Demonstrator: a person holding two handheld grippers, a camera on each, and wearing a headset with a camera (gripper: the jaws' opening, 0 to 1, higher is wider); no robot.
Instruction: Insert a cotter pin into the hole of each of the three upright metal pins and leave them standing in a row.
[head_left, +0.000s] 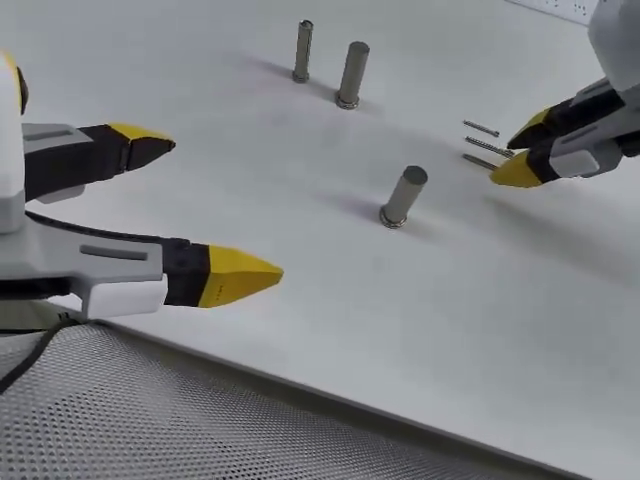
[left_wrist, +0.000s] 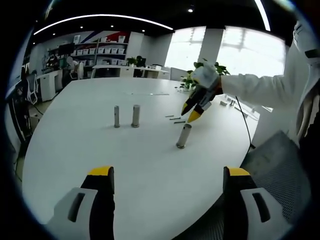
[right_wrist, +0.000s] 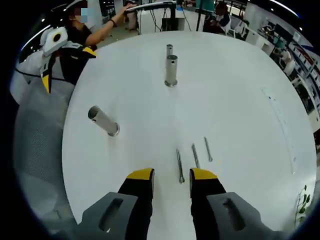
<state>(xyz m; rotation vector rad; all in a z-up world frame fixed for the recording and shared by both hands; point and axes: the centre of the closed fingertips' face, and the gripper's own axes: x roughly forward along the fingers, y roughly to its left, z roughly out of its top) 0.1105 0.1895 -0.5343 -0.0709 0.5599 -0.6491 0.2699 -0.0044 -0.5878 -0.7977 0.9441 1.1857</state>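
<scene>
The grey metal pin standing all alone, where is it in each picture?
Head view: the lone grey metal pin, a little right of the middle.
Left gripper view: near the middle, just below the right gripper.
Right gripper view: left of the middle, looking tilted.
Shared landmark: the three thin metal cotter pins lying flat near it.

Left claw (left_wrist: 167, 173) gapes wide, empty; right claw (right_wrist: 172, 174) stands narrowly parted, seemingly empty.

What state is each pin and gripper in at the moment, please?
Left gripper, open, empty.
Right gripper, open, empty.
Near metal pin, upright, nothing inserted.
Back left metal pin, upright, nothing inserted.
Back right metal pin, upright, nothing inserted.
Cotter pins, lying flat, loose.
</scene>
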